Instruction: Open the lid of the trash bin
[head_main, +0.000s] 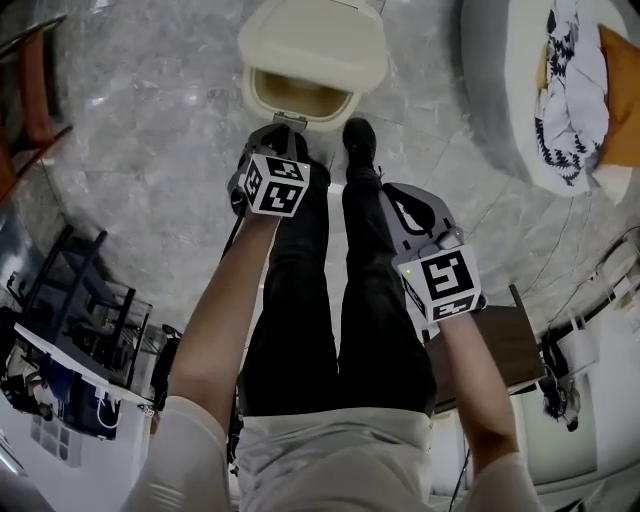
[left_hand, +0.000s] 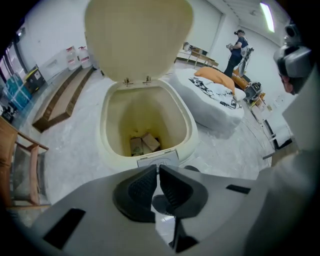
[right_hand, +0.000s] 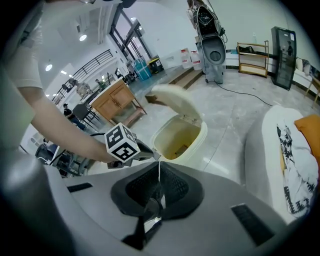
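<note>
Our trash bin (left_hand: 145, 112) stands with its lid (left_hand: 137, 37) raised.
We hold the left gripper (left_hand: 158, 172) and right gripper (right_hand: 159, 169) closed, both empty.

A cream trash bin (head_main: 262, 92) with a matching cream lid (head_main: 313, 40) stands on a grey marbled floor (head_main: 150, 120). The grey left tongs (head_main: 285, 124) and right tongs (head_main: 396, 192) bear black-and-white square markers. Black trousers (head_main: 385, 300), black shoe (head_main: 360, 140); an orange pillow (head_main: 620, 80) lies on a black-and-white patterned cloth (head_main: 570, 90).

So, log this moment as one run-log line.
lid: open | left gripper: shut, empty, near bin | right gripper: shut, empty
</note>
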